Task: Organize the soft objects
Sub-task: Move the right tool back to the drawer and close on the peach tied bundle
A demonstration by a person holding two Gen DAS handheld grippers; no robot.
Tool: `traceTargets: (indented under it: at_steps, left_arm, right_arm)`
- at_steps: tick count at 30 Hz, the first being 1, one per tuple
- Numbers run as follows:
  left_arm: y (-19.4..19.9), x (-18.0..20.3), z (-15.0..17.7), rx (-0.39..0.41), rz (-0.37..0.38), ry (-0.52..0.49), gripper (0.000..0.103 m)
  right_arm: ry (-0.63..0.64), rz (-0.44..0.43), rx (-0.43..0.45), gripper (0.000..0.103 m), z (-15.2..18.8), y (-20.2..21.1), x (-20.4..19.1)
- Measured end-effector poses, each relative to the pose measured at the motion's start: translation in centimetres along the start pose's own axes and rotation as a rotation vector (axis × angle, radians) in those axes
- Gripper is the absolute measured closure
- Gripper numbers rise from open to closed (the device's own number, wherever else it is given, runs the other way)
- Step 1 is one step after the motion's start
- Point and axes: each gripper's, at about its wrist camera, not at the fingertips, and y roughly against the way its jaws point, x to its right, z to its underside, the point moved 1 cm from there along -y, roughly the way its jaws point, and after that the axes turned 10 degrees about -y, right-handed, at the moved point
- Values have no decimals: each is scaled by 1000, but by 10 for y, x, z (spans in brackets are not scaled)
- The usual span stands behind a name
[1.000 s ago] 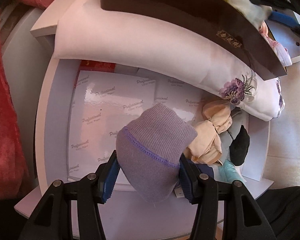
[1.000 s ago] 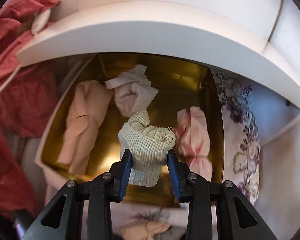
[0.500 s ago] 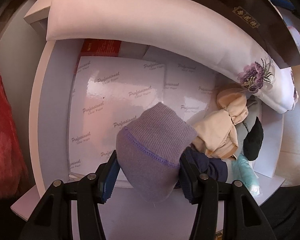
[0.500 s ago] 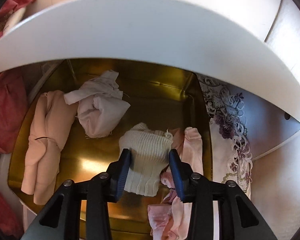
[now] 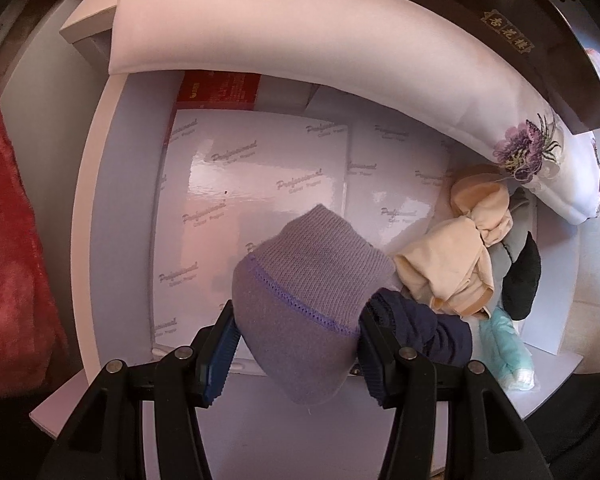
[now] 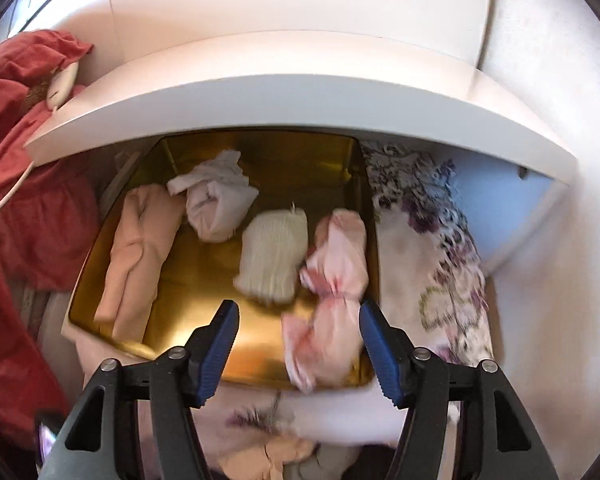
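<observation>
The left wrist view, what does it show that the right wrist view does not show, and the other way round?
Only the left wrist view shows the left tongs shut on a purple knit sock, above glossy white paper packs and a small heap with a beige bundle.

Only the right wrist view shows the inside of the golden box, where a cream knit sock lies free, beyond the right tongs, whose jaws are opening with nothing between them.

Both views show the white cloth with purple flowers.
</observation>
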Motion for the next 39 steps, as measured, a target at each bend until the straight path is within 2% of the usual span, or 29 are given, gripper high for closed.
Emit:
traceTargets:
  at_steps: [4, 9, 12, 13, 15, 17, 19, 23, 27, 39]
  left_arm:
    - [-1, -1, 2, 2, -8, -1, 48]
    - [-3, 1, 5, 2, -20, -5, 48]
    - [-2, -2, 5, 1, -23, -6, 48]
    - [-2, -3, 5, 1, -25, -7, 48]
    - [-1, -4, 6, 2, -24, -6, 48]
    - [0, -5, 7, 5, -28, -7, 48]
    - [2, -6, 7, 7, -27, -5, 48]
    - [10, -6, 7, 33, -18, -5, 48]
    - [17, -8, 8, 52, -21, -8, 48]
    - [36, -4, 14, 110, -32, -20, 48]
  right_arm:
    - [-2, 1, -22, 38, 25, 16, 14]
    - [-24, 11, -115, 35, 62, 17, 32]
    - [-59, 37, -227, 33, 87, 1, 42]
    - [-81, 49, -312, 33, 99, -13, 46]
    - [-115, 51, -429, 33, 120, -33, 53]
    - [-136, 61, -516, 33, 136, -49, 58]
    - [-170, 61, -587, 33, 150, -63, 63]
    - [-197, 43, -671, 33, 166, -78, 65]
    - [-171, 55, -718, 33, 179, -88, 63]
    - [-127, 74, -718, 28, 187, -103, 49]
